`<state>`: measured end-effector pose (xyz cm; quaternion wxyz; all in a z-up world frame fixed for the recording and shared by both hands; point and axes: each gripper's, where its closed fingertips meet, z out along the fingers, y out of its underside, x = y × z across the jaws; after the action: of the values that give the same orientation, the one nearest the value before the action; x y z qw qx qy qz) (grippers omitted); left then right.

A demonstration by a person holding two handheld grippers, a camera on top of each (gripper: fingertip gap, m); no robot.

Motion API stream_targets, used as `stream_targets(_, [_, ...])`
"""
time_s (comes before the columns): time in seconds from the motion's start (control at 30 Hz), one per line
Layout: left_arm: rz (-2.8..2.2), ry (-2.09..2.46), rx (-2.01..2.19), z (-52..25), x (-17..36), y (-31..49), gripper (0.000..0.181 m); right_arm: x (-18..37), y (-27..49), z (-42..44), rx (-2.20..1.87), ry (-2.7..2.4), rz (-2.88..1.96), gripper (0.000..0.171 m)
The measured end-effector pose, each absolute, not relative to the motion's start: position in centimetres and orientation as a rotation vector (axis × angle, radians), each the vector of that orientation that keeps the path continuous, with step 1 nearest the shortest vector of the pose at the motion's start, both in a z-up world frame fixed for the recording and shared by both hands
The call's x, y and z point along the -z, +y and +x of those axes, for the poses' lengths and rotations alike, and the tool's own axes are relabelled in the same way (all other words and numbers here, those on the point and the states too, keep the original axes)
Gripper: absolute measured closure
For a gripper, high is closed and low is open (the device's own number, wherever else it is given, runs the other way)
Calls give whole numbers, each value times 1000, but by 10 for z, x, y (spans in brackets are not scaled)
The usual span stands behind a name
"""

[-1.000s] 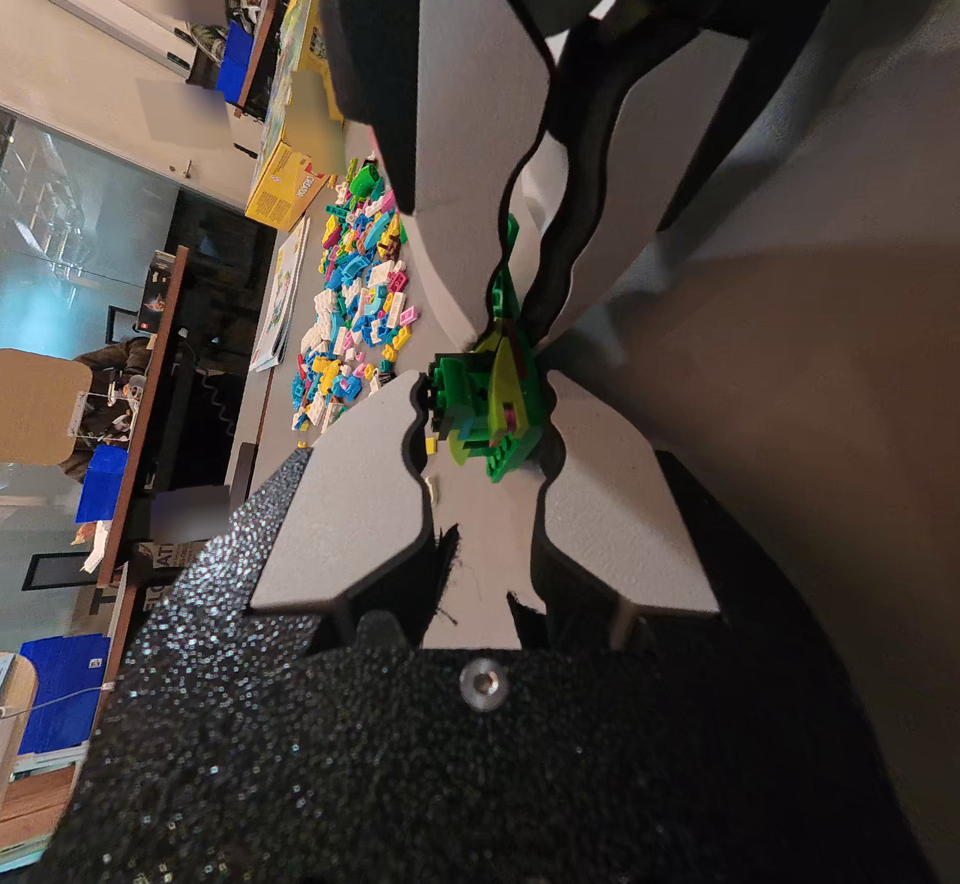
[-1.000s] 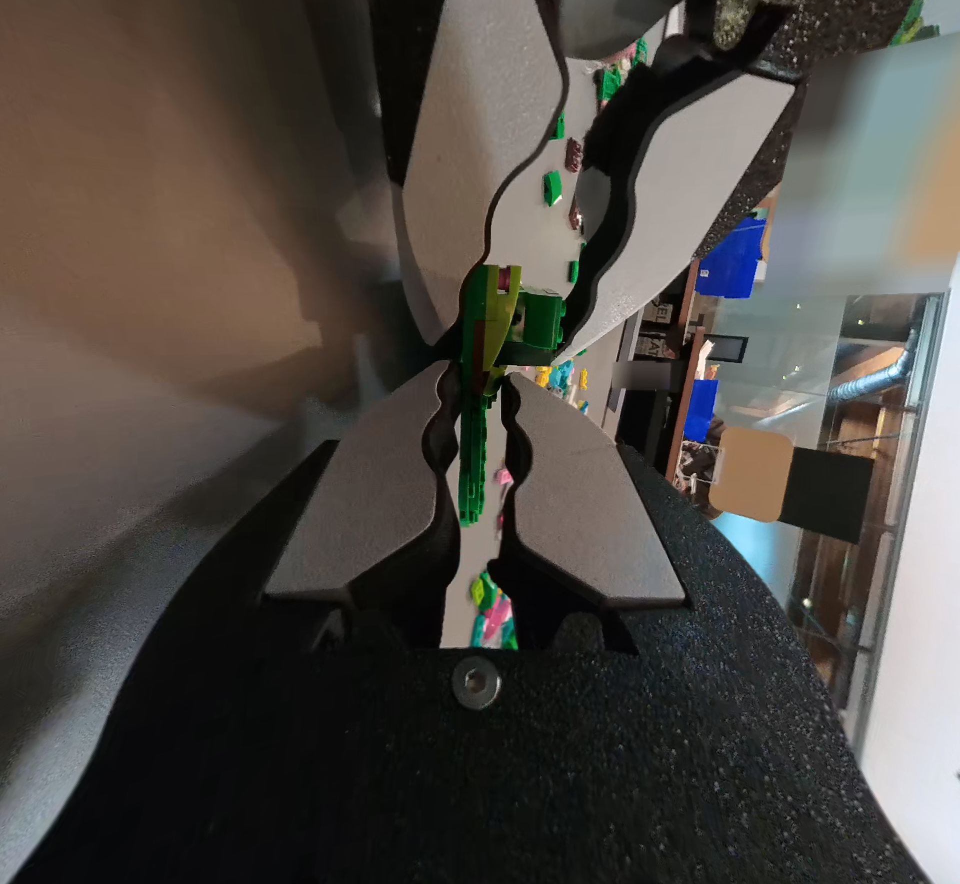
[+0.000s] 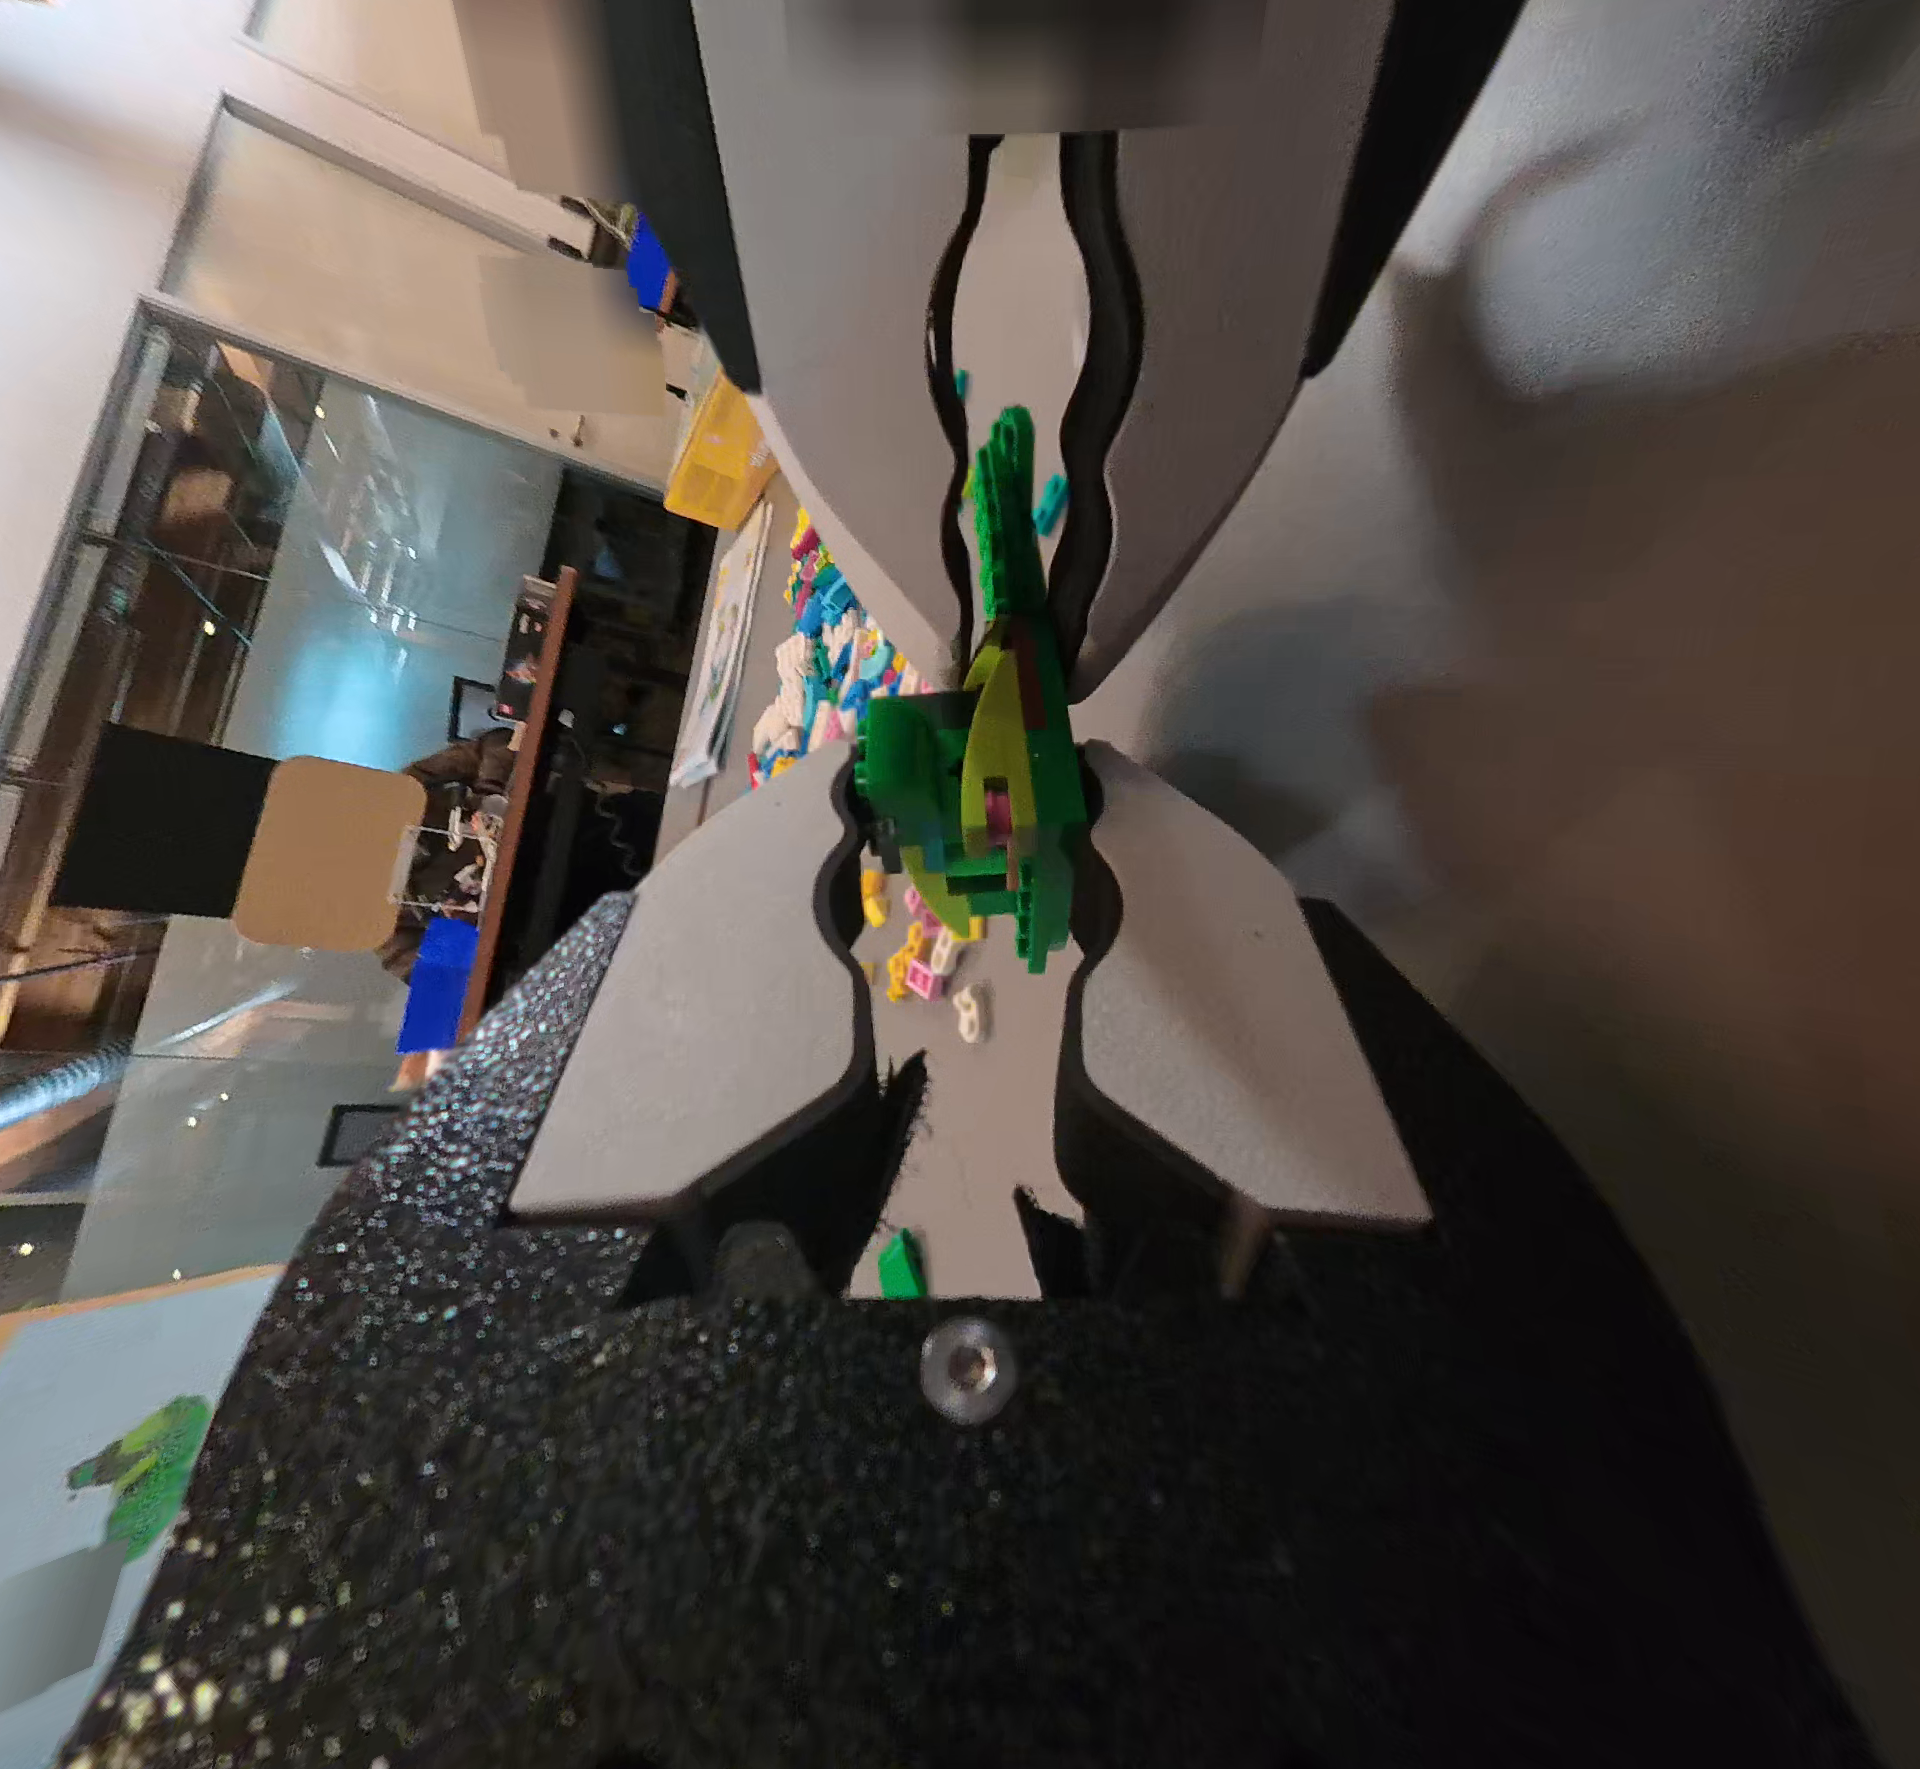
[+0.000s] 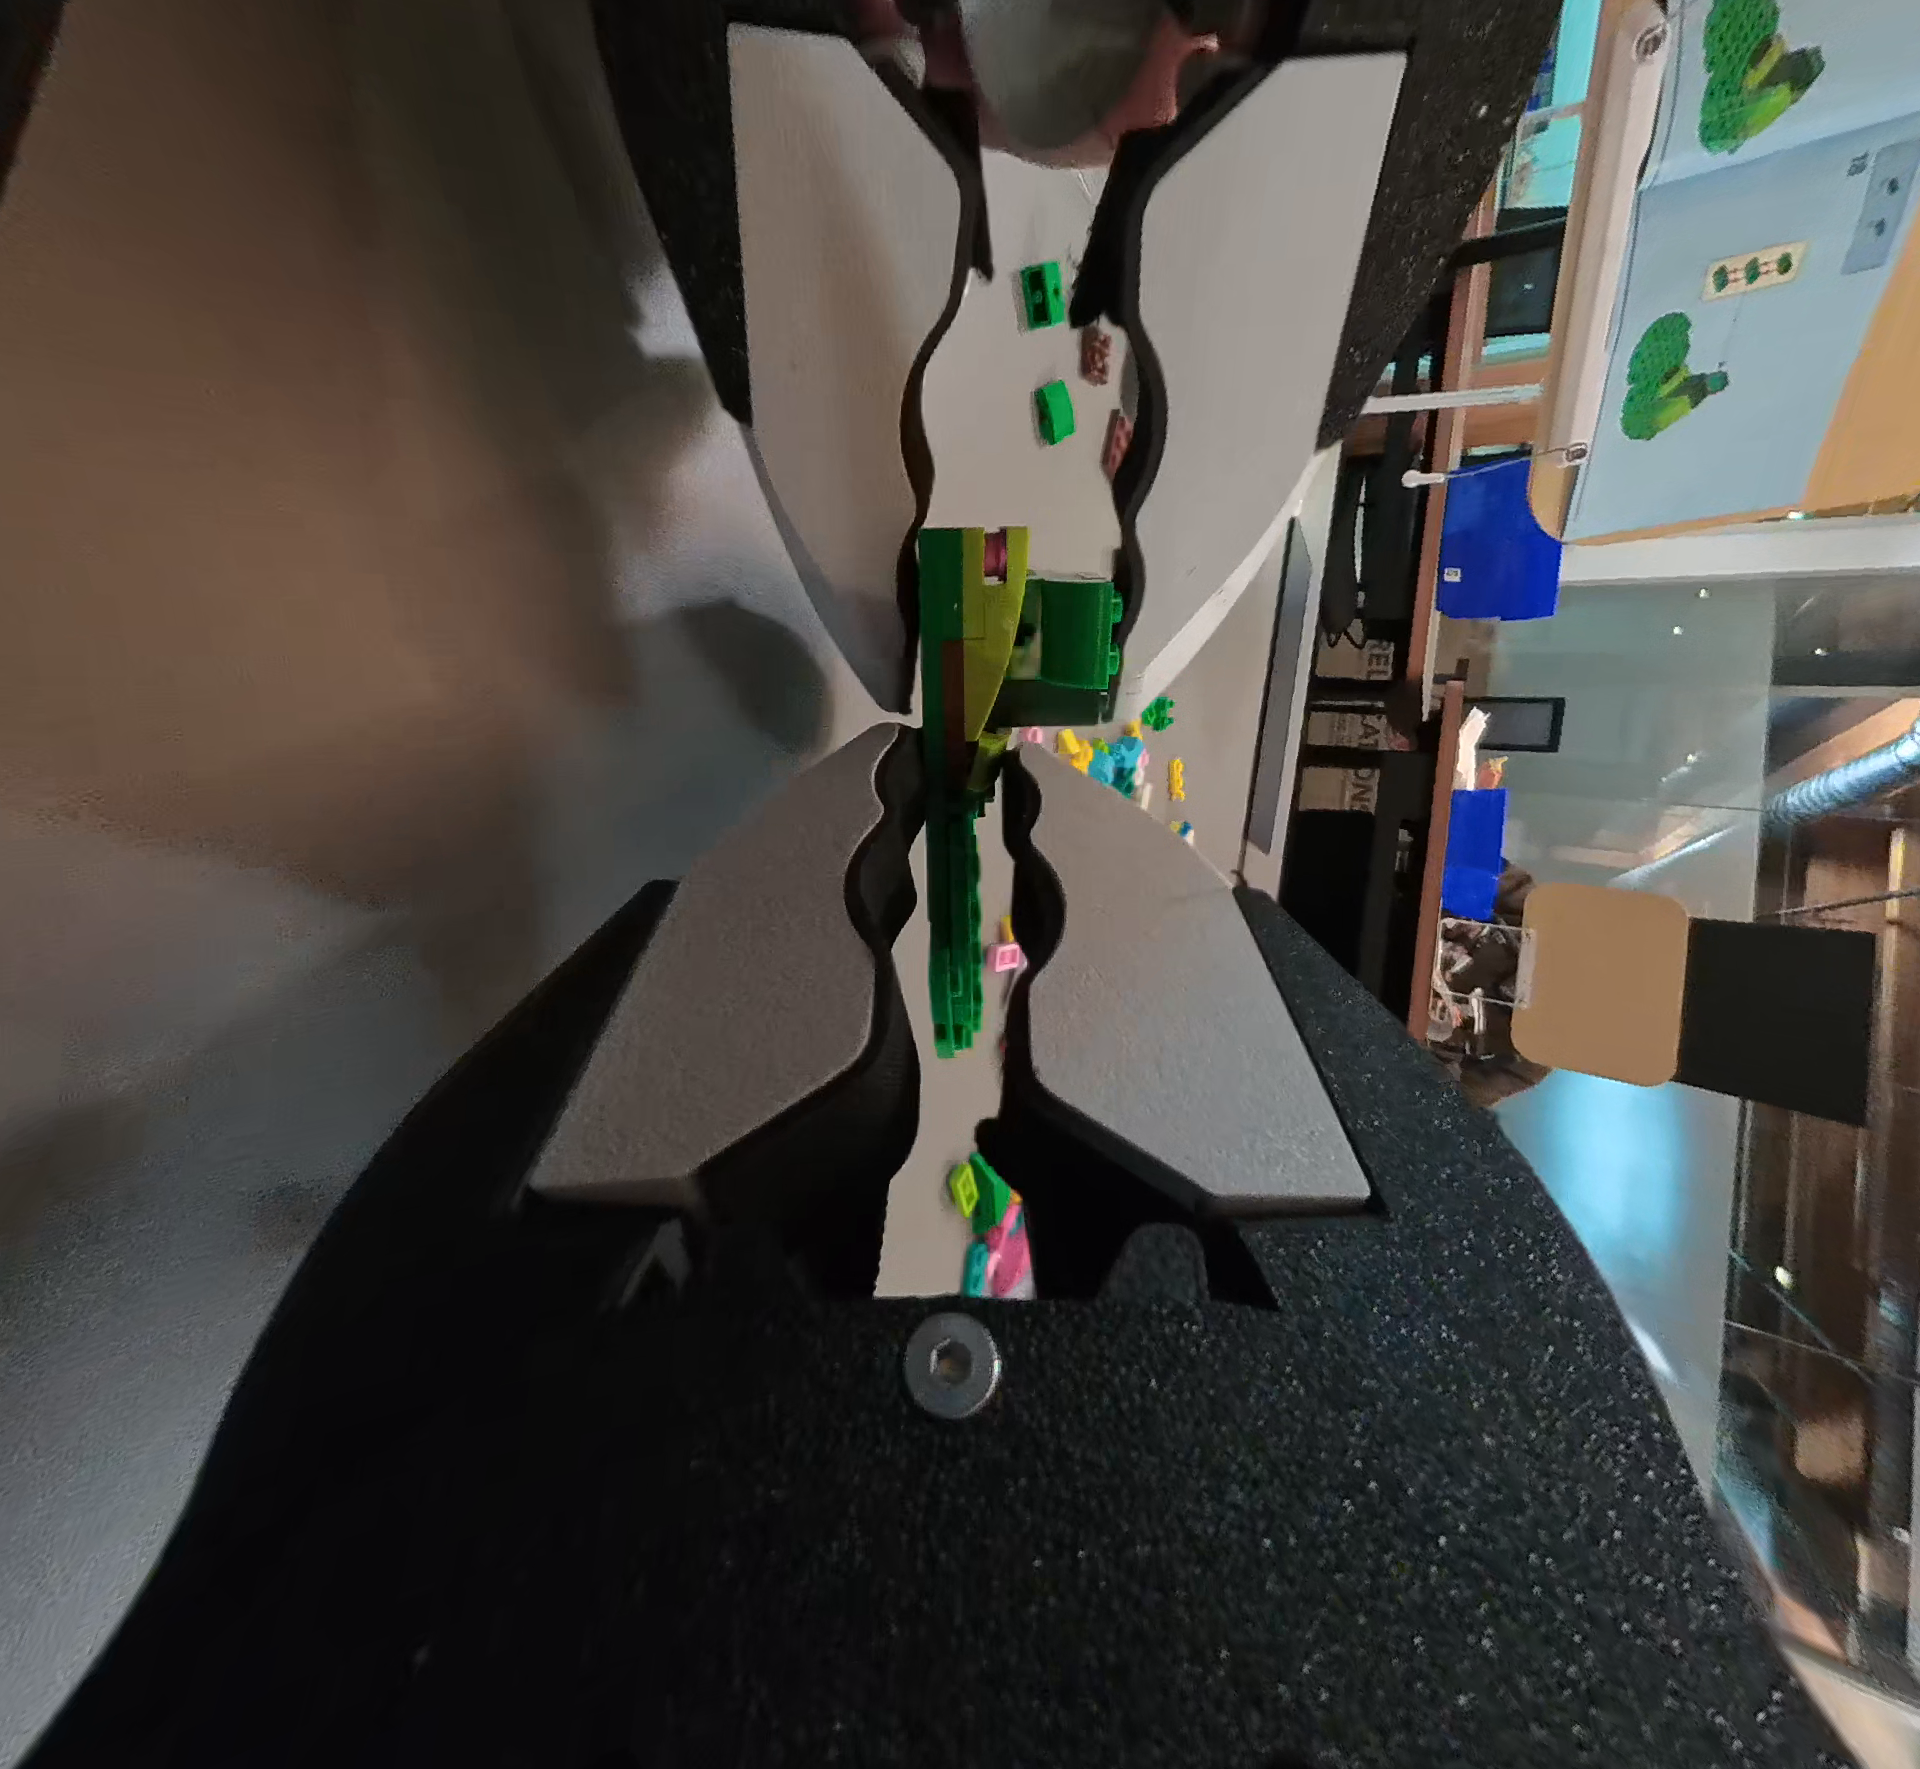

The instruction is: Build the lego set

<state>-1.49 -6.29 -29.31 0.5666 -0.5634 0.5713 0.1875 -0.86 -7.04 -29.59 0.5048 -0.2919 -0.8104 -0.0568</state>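
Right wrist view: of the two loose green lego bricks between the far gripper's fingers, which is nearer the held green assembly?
The lower, smooth-topped green brick; the studded green brick lies farther from the green lego assembly.

An office or lab workspace is suggested: glass partition walls (image 3: pixel 343 576) are seen at the left of the left wrist view, wooden-edged desks (image 3: pixel 520 784) beside them, and an exposed duct (image 4: pixel 1839 784) (silver, ribbed) at the right of the right wrist view.
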Motion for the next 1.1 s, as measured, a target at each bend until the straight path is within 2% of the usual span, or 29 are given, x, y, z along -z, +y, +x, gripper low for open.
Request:
stream_targets(0.53, [-1239,1293,-345,-8,280,-70,147,286,-77,-5,161,-2015,-676,157])
stream_targets(0.73, [-1147,1263,-355,-10,262,-75,147,268,-84,-9,54,-1920,-720,157])
stream_targets(1.1, [-1086,1250,-348,-9,244,-82,147,253,-89,-10,134,-1919,-675,157])
